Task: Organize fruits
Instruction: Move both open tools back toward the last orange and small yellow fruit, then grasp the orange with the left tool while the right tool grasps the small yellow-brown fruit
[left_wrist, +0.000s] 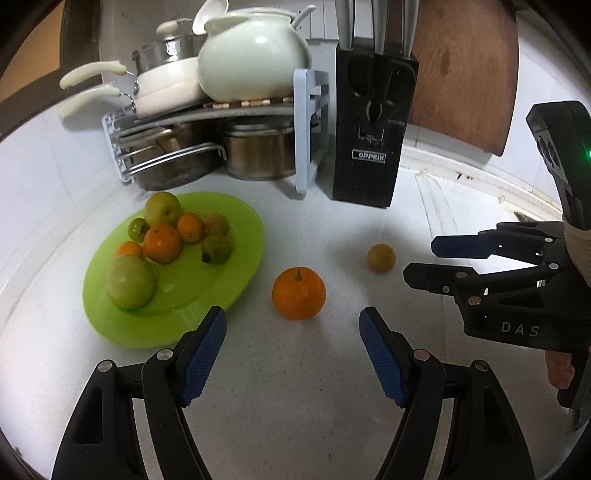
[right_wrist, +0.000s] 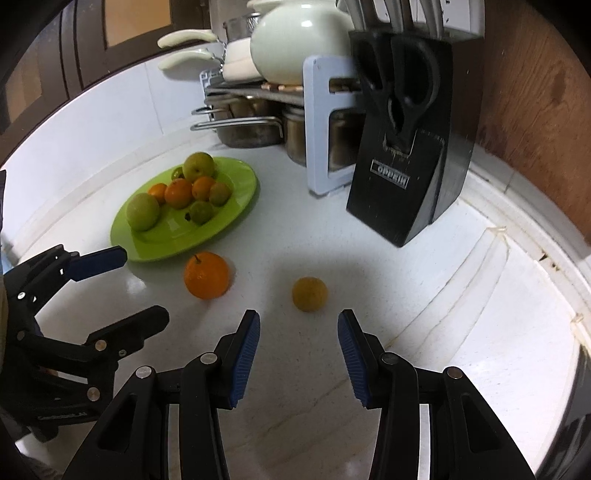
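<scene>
White kitchen counter (left_wrist: 295, 387), knife block (left_wrist: 373, 122) and pot rack (left_wrist: 207, 122) at back. Green plate (left_wrist: 229, 273) heaped with fruit, left. Orange (left_wrist: 299, 293) loose just beside plate, between spread, empty fingers of left gripper (left_wrist: 293, 354). Small yellow fruit (right_wrist: 309, 294) just ahead of right gripper (right_wrist: 298, 356), likewise agape, holding nothing.

I was working in a home kitchen, at a white speckled stone countertop (left_wrist: 295, 369) set against white tiled walls. A pale blue dish rack (left_wrist: 306, 125) held steel pots underneath, with cream-handled pans and a rounded pale green ceramic pot (left_wrist: 251, 62) stacked on top. Beside it stood a black knife block (left_wrist: 369, 147) holding knives and scissors, and a brown wooden cutting board (left_wrist: 465, 74) leaned against the wall.
</scene>
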